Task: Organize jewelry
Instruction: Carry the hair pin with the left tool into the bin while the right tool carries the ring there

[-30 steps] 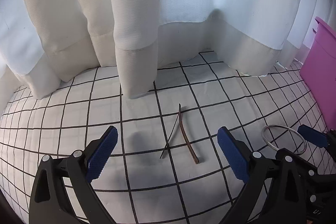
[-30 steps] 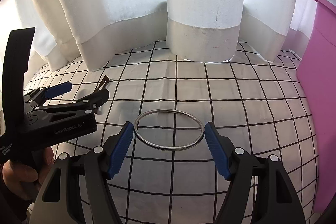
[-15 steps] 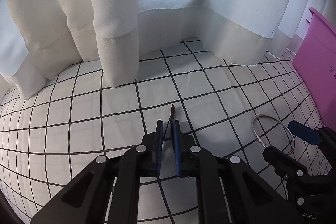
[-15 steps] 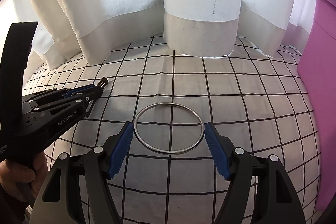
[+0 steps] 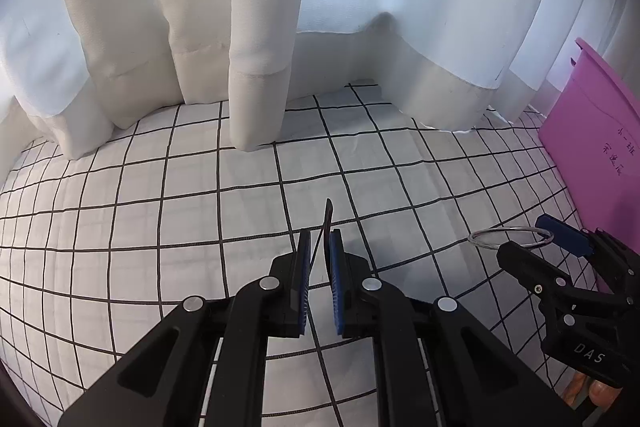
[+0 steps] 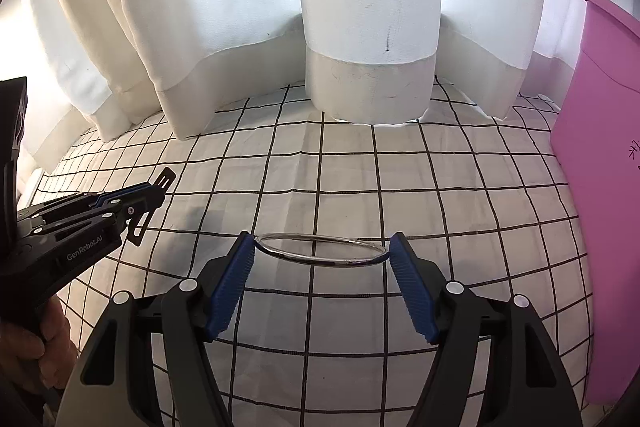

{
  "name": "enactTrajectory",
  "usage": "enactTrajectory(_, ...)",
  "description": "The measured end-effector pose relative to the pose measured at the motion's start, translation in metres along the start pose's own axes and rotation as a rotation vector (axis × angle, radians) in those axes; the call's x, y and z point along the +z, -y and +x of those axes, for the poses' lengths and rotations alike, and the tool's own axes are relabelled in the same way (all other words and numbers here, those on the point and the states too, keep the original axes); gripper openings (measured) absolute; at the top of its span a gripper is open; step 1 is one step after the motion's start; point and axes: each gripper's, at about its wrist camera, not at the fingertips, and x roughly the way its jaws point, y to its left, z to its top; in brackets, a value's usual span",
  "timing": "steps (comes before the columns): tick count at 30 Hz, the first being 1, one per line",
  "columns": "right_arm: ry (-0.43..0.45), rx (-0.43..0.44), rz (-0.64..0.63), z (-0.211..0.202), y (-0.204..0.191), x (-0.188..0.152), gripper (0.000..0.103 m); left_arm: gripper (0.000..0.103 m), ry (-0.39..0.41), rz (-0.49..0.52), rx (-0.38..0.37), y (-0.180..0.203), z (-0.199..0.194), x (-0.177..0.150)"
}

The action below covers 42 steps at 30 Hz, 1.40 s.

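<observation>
My left gripper is shut on a thin dark hair clip, which sticks out forward between the blue pads and is lifted off the cloth. In the right wrist view the clip juts from the left gripper. My right gripper is shut on a silver bangle, held level between its pads above the cloth. The bangle also shows at the right of the left wrist view.
A white checked cloth covers the surface. White curtains hang along the back. A pink box stands at the right edge; it also shows in the left wrist view.
My left gripper closed on the hair clip and lifted it. My right gripper closed on the bangle and raised it off the cloth.
</observation>
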Motion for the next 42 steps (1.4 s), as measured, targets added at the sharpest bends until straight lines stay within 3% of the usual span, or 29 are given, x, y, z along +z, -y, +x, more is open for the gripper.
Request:
enactTrajectory(13,0.050,-0.020,-0.003,-0.029,0.008,0.009,0.067,0.010,0.031,0.035,-0.010,0.016,-0.023,0.006)
enactTrajectory(23,0.151,-0.064,-0.006,-0.092,0.022,0.030,0.067,0.010,0.111,0.108,-0.059,0.053,-0.057,0.034)
enactTrajectory(36,0.352,-0.194,0.055,-0.220,0.093,0.044,0.067,0.010,0.266,0.267,-0.192,0.172,-0.112,0.085)
enactTrajectory(42,0.401,-0.270,0.108,-0.260,0.145,0.036,0.067,0.010,0.281,0.328,-0.279,0.244,-0.123,0.098)
